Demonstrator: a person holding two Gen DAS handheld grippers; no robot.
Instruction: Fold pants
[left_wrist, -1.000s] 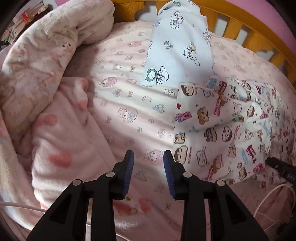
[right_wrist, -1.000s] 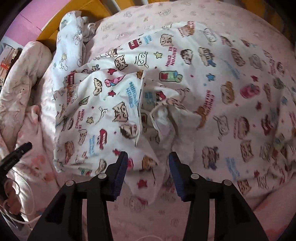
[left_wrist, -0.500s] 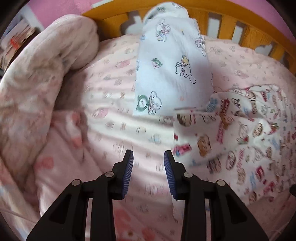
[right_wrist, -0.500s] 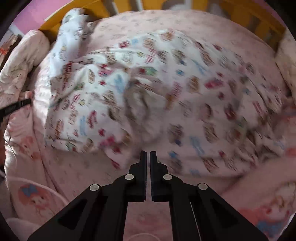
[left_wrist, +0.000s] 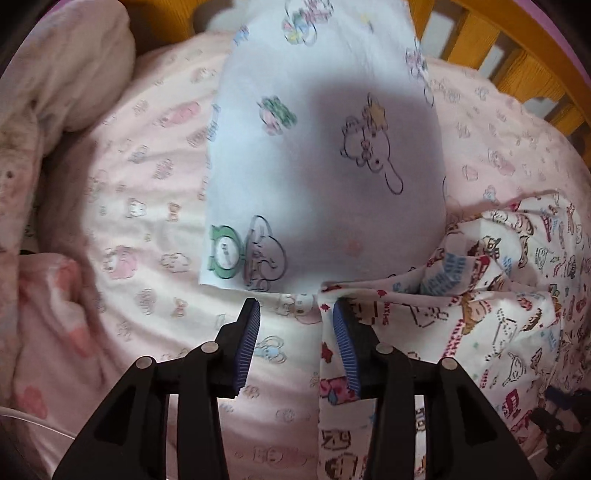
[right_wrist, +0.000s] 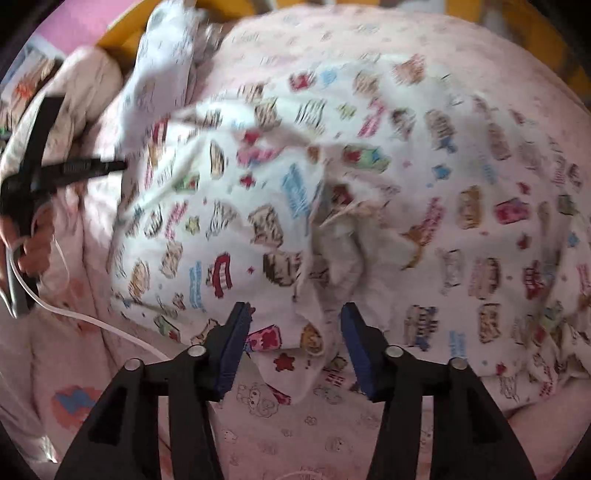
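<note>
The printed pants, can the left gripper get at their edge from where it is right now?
Probably yes. The left gripper is open, and the edge of the printed pants lies right at its right finger, with nothing over it.

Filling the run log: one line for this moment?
step: fold pants | left gripper: open, at pants edge | right gripper: open over pants | grasp: none

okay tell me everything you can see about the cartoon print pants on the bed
The pants are soft white fabric, looks like thin cotton, printed with small colourful cartoon figures and lettering. They lie crumpled and unfolded on the pink bedsheet, with bunched folds near the middle. The open left gripper straddles one edge; the open right gripper straddles a low flap. A pale blue cloth lies alongside.
</note>
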